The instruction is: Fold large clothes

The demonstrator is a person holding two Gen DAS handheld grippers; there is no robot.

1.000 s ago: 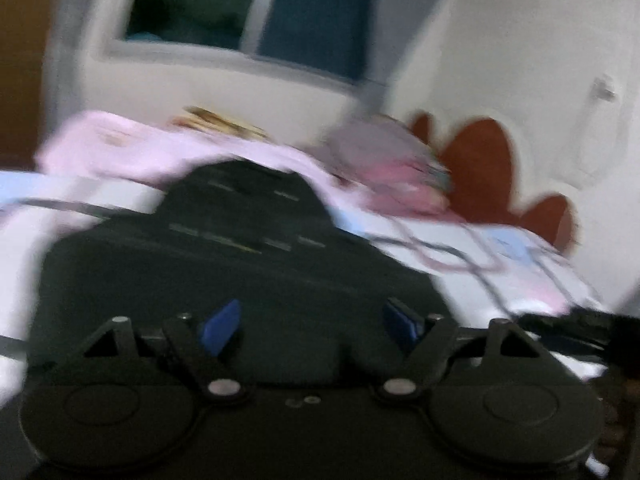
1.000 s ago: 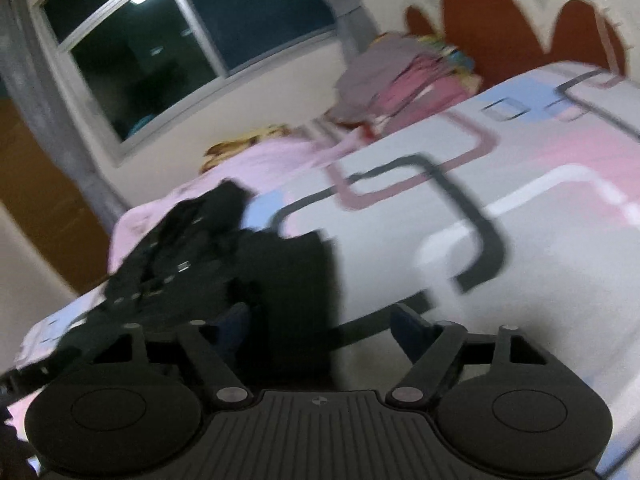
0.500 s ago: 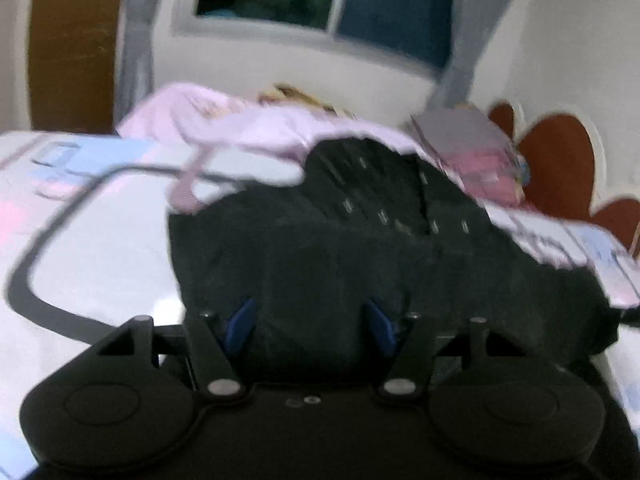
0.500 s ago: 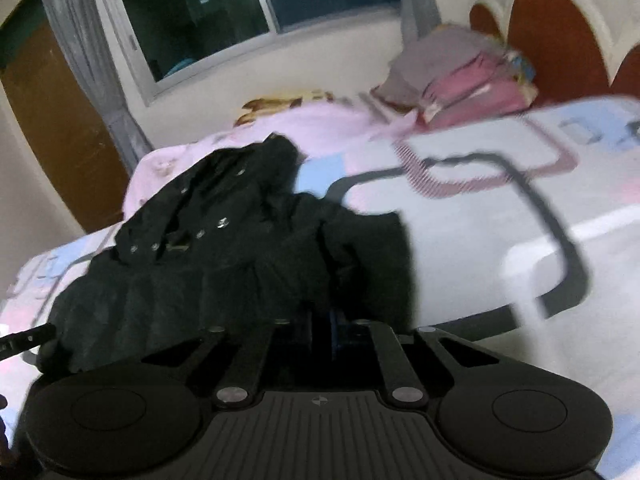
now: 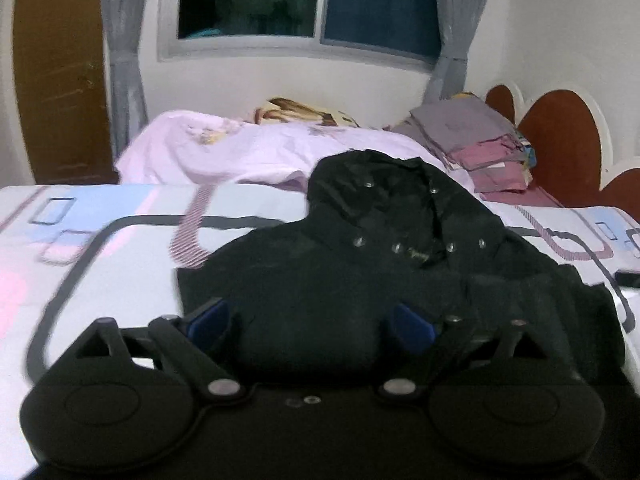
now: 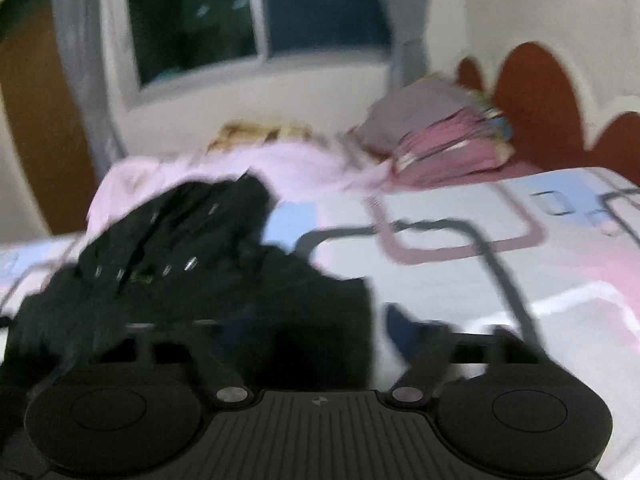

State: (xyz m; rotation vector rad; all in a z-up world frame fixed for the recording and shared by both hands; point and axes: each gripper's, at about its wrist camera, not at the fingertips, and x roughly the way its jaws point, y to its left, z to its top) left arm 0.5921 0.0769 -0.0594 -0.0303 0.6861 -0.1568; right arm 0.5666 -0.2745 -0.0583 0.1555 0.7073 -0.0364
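A black jacket (image 5: 392, 264) with metal snaps lies crumpled on the patterned bed sheet (image 5: 100, 280), its collar end towards the window. My left gripper (image 5: 310, 322) hovers over the near hem with its blue pads (image 5: 208, 316) wide apart. Its jaws are opening, and cloth lies between them without being pressed. In the blurred right wrist view the jacket (image 6: 192, 264) fills the lower left. My right gripper (image 6: 320, 330) sits at the jacket's right corner. Its jaws are opening too, with the dark edge between them and not clamped.
A stack of folded grey and pink clothes (image 5: 480, 148) sits by the red scalloped headboard (image 5: 560, 140). A pink blanket (image 5: 240, 148) is bunched along the far side under the window. A small dark object (image 5: 628, 278) lies at the right edge of the sheet.
The left view swung until the jacket sat in the middle, and its jaws narrowed, then spread wide. The right gripper closed at the jacket's corner half a second ago and now stands apart.
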